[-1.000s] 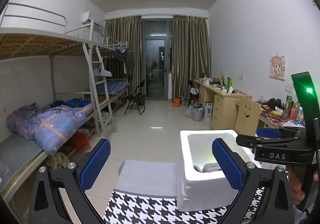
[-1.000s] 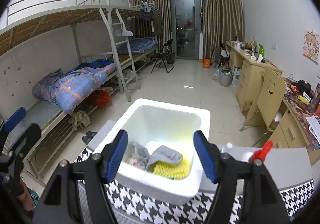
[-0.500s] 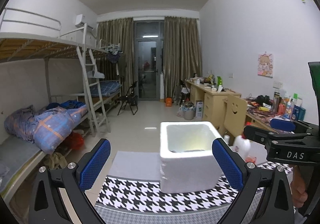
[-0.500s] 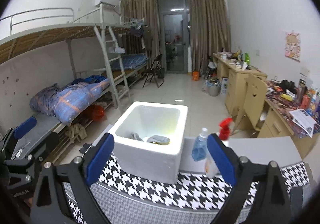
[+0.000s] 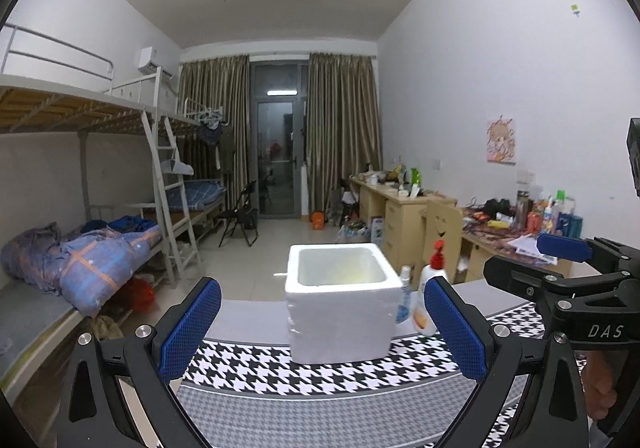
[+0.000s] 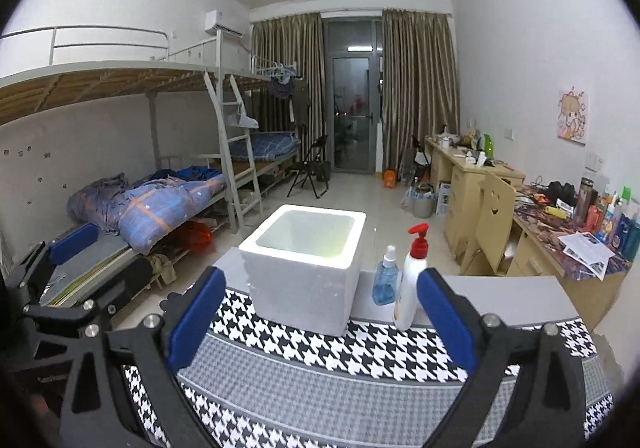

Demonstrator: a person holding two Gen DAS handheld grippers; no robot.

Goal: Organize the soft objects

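Observation:
A white foam box (image 5: 340, 312) stands on the houndstooth cloth (image 5: 320, 372) of the table; it also shows in the right wrist view (image 6: 304, 268). Its contents are hidden from this low angle. My left gripper (image 5: 320, 332) is open and empty, held back from the box. My right gripper (image 6: 316, 324) is open and empty, also back from the box. The right gripper shows at the right edge of the left wrist view (image 5: 560, 280). The left gripper shows at the left edge of the right wrist view (image 6: 52, 272).
A white pump bottle with a red top (image 6: 410, 280) and a small blue spray bottle (image 6: 386, 280) stand right of the box. Bunk beds (image 6: 140, 192) line the left wall. Desks and a chair (image 6: 492, 208) line the right wall.
Both grippers have pulled back and lowered away from the foam box. The soft items inside it are out of sight, and the bottles have come into view.

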